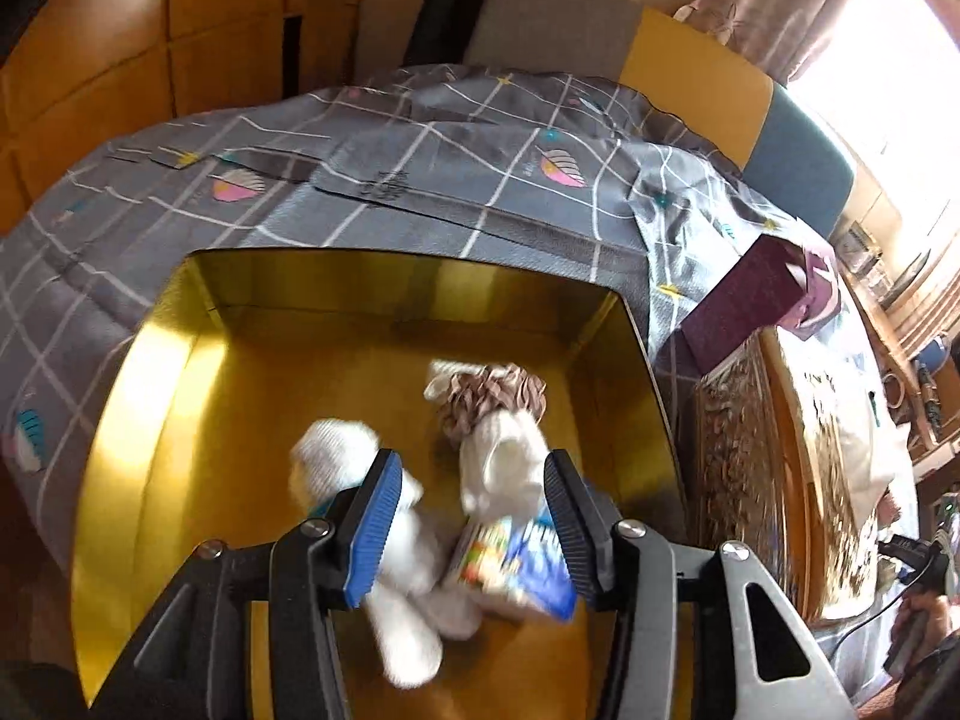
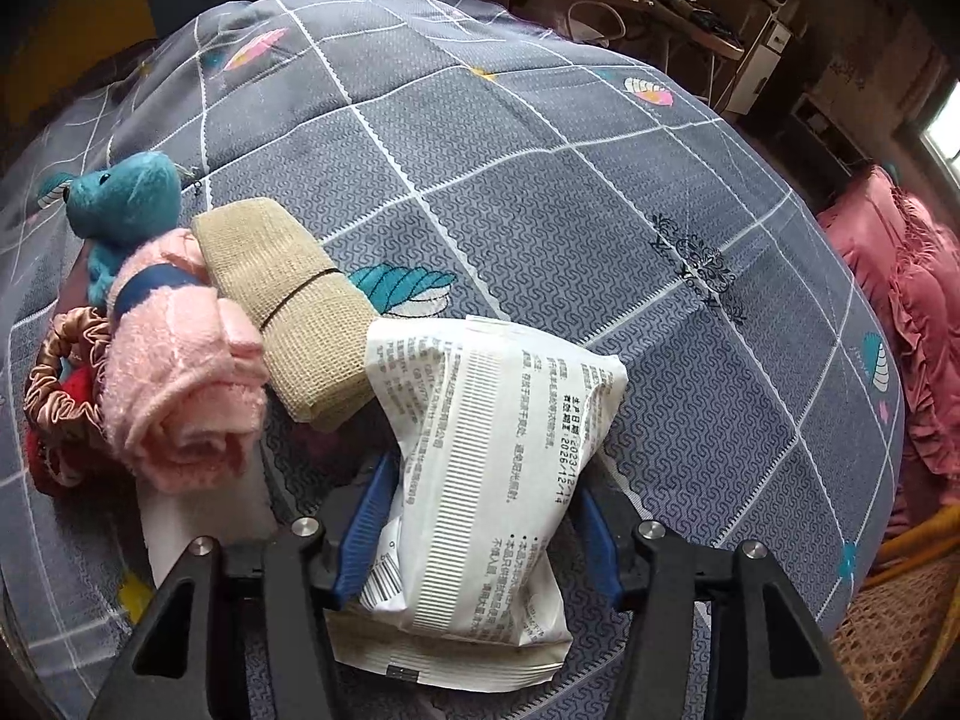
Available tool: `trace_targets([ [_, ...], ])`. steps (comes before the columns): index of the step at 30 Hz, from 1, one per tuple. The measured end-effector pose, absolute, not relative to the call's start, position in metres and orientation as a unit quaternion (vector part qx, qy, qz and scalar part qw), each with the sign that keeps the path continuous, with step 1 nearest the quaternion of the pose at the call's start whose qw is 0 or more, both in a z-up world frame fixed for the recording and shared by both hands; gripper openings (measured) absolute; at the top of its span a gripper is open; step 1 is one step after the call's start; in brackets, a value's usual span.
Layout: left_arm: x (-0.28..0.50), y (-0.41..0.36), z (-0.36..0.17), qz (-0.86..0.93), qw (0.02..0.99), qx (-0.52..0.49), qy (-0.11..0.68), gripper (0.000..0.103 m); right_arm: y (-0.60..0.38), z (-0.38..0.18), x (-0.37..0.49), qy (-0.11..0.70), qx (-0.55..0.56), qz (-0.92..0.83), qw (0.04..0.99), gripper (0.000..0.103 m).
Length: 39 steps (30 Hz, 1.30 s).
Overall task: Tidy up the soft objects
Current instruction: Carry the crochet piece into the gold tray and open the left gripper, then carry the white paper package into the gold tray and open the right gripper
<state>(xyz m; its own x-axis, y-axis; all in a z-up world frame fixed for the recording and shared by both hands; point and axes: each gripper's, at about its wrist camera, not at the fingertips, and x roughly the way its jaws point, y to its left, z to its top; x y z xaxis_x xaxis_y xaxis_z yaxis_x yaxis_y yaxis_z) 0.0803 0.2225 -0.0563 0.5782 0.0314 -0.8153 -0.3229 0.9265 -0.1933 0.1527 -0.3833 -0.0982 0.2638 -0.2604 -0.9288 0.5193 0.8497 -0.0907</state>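
My left gripper hangs open over a gold box that rests on the grey checked bed cover. In the box lie a white plush, a blurred white soft thing, a brown scrunchie and a blue printed packet; nothing is gripped. In the right wrist view my right gripper is shut on a white printed packet lying on the cover. To its left sit a beige burlap roll, a pink towel roll, a teal plush and a satin scrunchie.
A maroon box stands at the bed's right edge beside a patterned surface. A pink quilt lies off the bed's right side, with a cluttered desk behind. A white card lies under the towel roll. A hand shows at lower right.
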Motion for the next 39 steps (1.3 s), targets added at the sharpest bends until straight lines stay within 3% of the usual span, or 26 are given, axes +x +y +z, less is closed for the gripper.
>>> trace_targets([
  [10, 0.043, 0.203, -0.052, 0.095, 0.887, -0.13, 0.433, 0.05, -0.395, -0.089, 0.146, 0.537, 0.131, -0.266, 0.79, 0.046],
  [21, 0.024, 0.181, -0.039, 0.071, 0.902, -0.084, 0.417, 0.05, -0.39, -0.051, 0.136, 0.451, 0.146, -0.254, 0.843, 0.046],
  [39, 0.019, 0.18, -0.047, 0.05, 0.898, -0.09, 0.427, 0.05, -0.291, 0.021, 0.197, 0.423, 0.065, -0.106, 0.898, 0.046],
])
